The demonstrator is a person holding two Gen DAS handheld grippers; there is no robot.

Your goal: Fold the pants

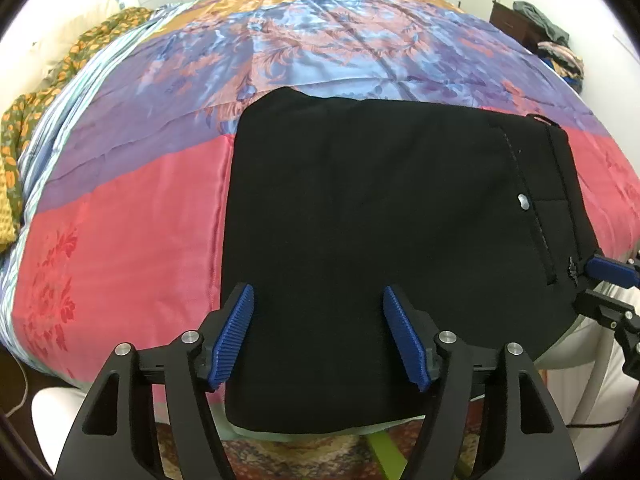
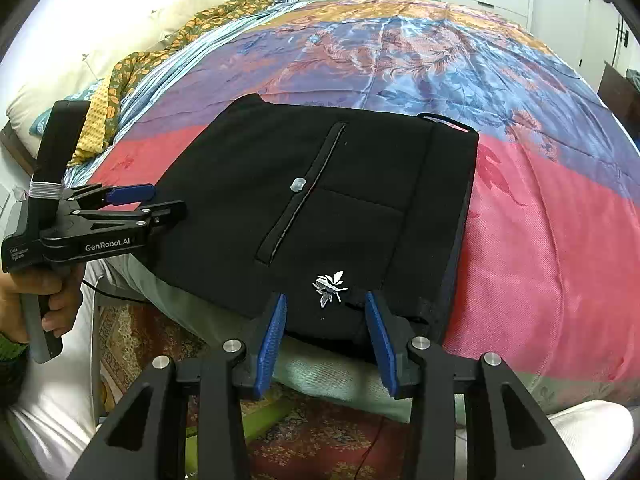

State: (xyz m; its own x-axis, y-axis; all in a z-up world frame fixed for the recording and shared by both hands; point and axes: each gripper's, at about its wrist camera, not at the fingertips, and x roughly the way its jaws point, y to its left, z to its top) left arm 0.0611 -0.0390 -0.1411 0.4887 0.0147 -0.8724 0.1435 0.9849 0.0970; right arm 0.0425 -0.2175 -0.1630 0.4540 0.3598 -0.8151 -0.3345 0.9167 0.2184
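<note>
The black pants (image 1: pixel 368 216) lie folded into a compact rectangle at the near edge of the bed, waistband to the right; they also show in the right wrist view (image 2: pixel 320 196) with a back pocket, a button and a white embroidered logo (image 2: pixel 329 284). My left gripper (image 1: pixel 318 316) is open and empty over the near left part of the pants; it also shows from the side in the right wrist view (image 2: pixel 160 200). My right gripper (image 2: pixel 325 316) is open and empty at the near waistband corner; its blue fingertip (image 1: pixel 610 270) shows at the right edge.
The bed carries a satin cover (image 1: pixel 120 216) in pink, purple and blue. A crumpled floral cloth (image 1: pixel 48 92) and pillows (image 2: pixel 80 64) lie at the left. A dark cabinet (image 1: pixel 516 24) with piled clothes stands at the far right. A patterned rug (image 2: pixel 312 432) lies below.
</note>
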